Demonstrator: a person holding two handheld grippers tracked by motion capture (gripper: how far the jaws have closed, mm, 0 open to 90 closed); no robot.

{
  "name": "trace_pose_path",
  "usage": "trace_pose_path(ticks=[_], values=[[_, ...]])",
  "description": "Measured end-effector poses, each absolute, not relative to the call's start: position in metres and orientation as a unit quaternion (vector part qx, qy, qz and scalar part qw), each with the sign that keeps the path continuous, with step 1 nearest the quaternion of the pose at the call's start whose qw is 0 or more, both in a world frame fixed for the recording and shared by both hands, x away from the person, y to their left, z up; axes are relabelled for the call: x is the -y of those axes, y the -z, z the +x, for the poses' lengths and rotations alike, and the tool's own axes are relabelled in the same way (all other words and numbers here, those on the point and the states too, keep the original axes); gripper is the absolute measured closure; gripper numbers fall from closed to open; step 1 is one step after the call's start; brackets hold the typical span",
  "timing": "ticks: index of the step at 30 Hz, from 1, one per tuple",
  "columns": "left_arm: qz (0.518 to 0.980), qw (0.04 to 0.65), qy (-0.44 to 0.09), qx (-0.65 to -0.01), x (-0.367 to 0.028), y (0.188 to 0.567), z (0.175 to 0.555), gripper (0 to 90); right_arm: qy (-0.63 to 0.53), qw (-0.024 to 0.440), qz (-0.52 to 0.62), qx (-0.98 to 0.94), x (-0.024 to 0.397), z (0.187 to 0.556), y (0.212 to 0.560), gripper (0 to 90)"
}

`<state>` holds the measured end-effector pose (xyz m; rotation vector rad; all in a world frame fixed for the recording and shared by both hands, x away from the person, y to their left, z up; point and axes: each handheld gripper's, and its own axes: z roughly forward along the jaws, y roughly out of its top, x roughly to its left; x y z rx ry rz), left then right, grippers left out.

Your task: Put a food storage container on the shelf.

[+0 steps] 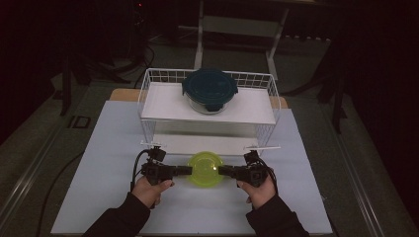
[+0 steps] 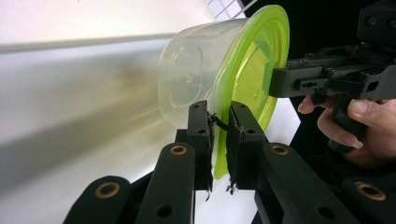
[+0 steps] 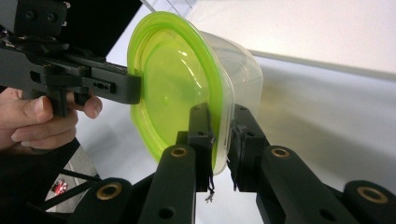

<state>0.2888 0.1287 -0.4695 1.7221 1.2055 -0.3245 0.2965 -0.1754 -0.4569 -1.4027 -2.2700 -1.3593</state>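
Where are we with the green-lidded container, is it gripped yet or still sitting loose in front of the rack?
Gripped: the left tongs and right tongs each pinch the green lid's rim on opposite sides of the green-lidded container. It is in hand just in front of the wire rack. Whether it has left the table I cannot tell. The dark-lidded container already sits on the top shelf. Left, probably: carrying this one to the rack and letting go.

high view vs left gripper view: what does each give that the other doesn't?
High view alone: the wire rack, a dark-lidded container on its upper shelf, and the table mat.
Left gripper view alone: the left gripper pads clamped on the rim of the green lid, and the clear tub body beneath the lid.
Shared: the green-lidded container and the right gripper gripping its opposite rim.
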Motion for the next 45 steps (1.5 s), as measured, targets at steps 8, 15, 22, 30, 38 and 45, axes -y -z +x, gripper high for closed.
trace_pose_path(ticks=[8, 15, 22, 30, 38, 45], values=[[0.707, 0.504, 0.120, -0.482, -0.132, 0.446, 0.284, 80.0, 0.469, 0.061, -0.458, 0.752, 0.174, 0.292, 0.434, 80.4], [0.706, 0.515, 0.108, -0.474, -0.134, 0.426, 0.283, 80.0, 0.480, 0.054, -0.453, 0.749, 0.174, 0.291, 0.418, 80.4], [0.707, 0.524, 0.096, -0.465, -0.134, 0.404, 0.282, 80.3, 0.494, 0.042, -0.446, 0.745, 0.174, 0.289, 0.399, 80.5], [0.704, 0.539, 0.083, -0.456, -0.137, 0.375, 0.285, 80.5, 0.512, 0.025, -0.439, 0.738, 0.173, 0.290, 0.368, 80.5], [0.701, 0.553, 0.067, -0.445, -0.139, 0.337, 0.293, 80.6, 0.529, 0.003, -0.428, 0.732, 0.170, 0.297, 0.332, 80.6], [0.701, 0.561, 0.057, -0.436, -0.140, 0.311, 0.300, 80.5, 0.544, -0.012, -0.422, 0.725, 0.170, 0.302, 0.308, 80.5]])
